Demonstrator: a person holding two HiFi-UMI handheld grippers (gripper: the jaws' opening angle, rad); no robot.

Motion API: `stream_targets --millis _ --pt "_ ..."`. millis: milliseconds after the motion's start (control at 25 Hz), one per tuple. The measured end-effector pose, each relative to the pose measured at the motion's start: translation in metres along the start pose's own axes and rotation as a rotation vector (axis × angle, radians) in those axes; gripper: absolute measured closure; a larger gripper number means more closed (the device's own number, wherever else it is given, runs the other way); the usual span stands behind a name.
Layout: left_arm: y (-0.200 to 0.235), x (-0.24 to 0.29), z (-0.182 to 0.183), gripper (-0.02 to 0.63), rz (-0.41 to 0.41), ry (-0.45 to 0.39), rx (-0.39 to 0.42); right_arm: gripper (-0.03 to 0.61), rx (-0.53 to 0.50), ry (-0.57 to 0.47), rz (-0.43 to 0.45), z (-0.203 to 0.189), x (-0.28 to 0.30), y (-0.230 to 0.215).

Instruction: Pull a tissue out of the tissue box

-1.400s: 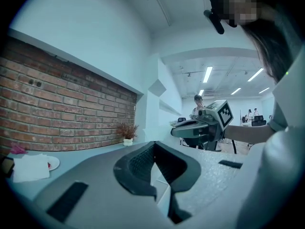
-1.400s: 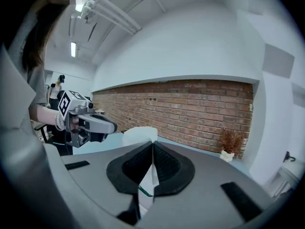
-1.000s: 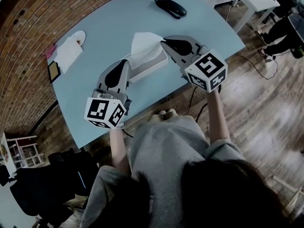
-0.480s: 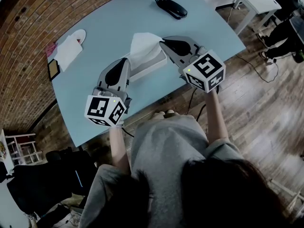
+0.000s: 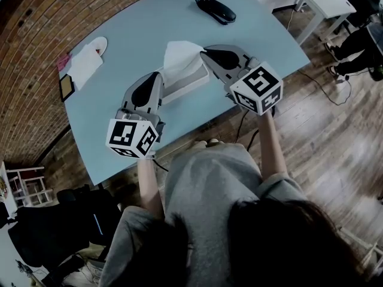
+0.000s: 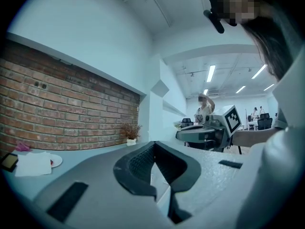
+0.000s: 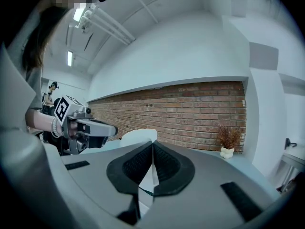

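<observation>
A white tissue box (image 5: 190,82) lies on the light blue table (image 5: 131,28), and a tissue (image 5: 178,55) stands up from its slot. My left gripper (image 5: 158,75) hovers at the box's near left corner, jaws shut and empty; its own view shows the tips (image 6: 153,143) meeting. My right gripper (image 5: 203,53) points at the tissue from the right, also shut. From the right gripper view the tissue (image 7: 137,136) rises just beyond the closed tips (image 7: 152,143); whether they touch it I cannot tell. Each gripper sees the other across the box.
A black handset-like object (image 5: 214,9) lies at the table's far side. A white plate with a napkin (image 5: 88,61) and a small dark card (image 5: 67,89) sit at the left end by the brick wall. A small potted plant (image 7: 228,151) stands farther along.
</observation>
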State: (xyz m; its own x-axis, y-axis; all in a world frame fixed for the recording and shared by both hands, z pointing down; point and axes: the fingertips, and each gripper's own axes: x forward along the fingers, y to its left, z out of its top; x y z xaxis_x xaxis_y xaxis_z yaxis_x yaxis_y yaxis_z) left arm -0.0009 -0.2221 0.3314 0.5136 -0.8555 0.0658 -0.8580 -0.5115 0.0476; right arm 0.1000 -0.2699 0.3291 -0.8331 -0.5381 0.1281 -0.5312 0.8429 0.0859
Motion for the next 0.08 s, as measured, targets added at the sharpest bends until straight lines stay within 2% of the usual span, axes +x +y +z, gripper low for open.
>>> stream_targets --millis 80 --pt "0.0002 0.0017 -0.0012 0.611 0.002 0.001 0.000 0.577 0.003 -0.002 0.002 -0.0016 0.0001 -0.0015"
